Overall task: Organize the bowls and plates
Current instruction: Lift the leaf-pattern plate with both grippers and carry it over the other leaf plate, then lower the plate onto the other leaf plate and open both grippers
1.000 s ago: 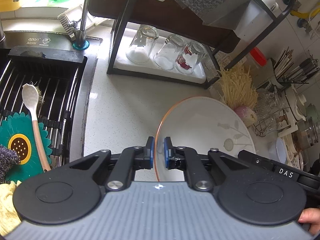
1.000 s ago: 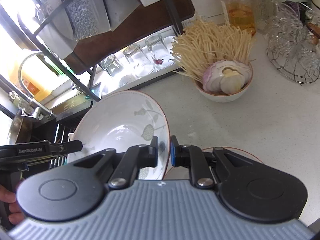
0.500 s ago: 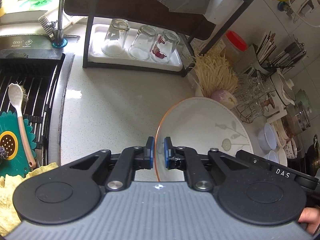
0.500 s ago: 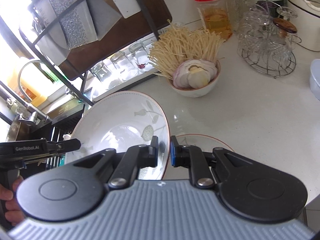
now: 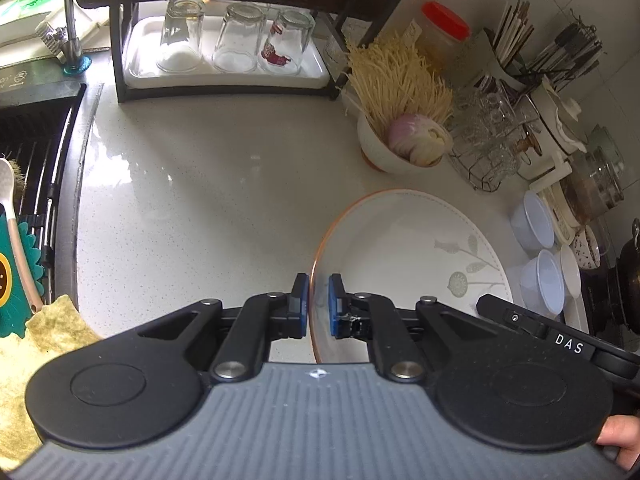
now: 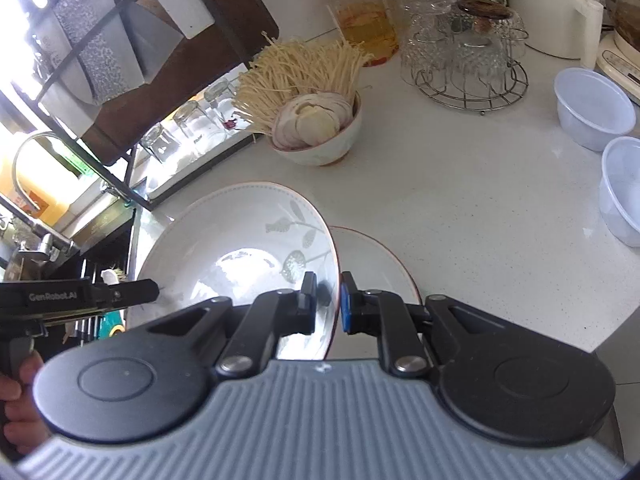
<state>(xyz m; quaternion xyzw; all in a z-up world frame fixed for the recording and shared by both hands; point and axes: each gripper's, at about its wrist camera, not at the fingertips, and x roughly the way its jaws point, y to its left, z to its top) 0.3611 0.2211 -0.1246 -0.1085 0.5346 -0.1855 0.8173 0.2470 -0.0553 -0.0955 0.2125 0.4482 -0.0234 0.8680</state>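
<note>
A white plate (image 5: pixel 408 256) with an orange rim and a leaf print is held between both grippers above the counter. My left gripper (image 5: pixel 319 306) is shut on its left rim. My right gripper (image 6: pixel 328 300) is shut on its right rim; the plate also shows in the right wrist view (image 6: pixel 240 248). A second white plate with an orange rim (image 6: pixel 372 256) lies on the counter just right of and below the held one. Two pale blue plastic bowls (image 6: pixel 592 114) stand at the far right.
A bowl of enoki mushrooms and sliced onion (image 5: pixel 404 148) stands behind the plate. A black rack holds a tray of upturned glasses (image 5: pixel 236 40). A wire stand of glass cups (image 6: pixel 468 60) is at the back right. The sink with a drying grid (image 5: pixel 28 152) is at the left.
Both grippers have carried the plate to the right, away from the sink. The blue bowls and the plate on the counter have come into fuller view.
</note>
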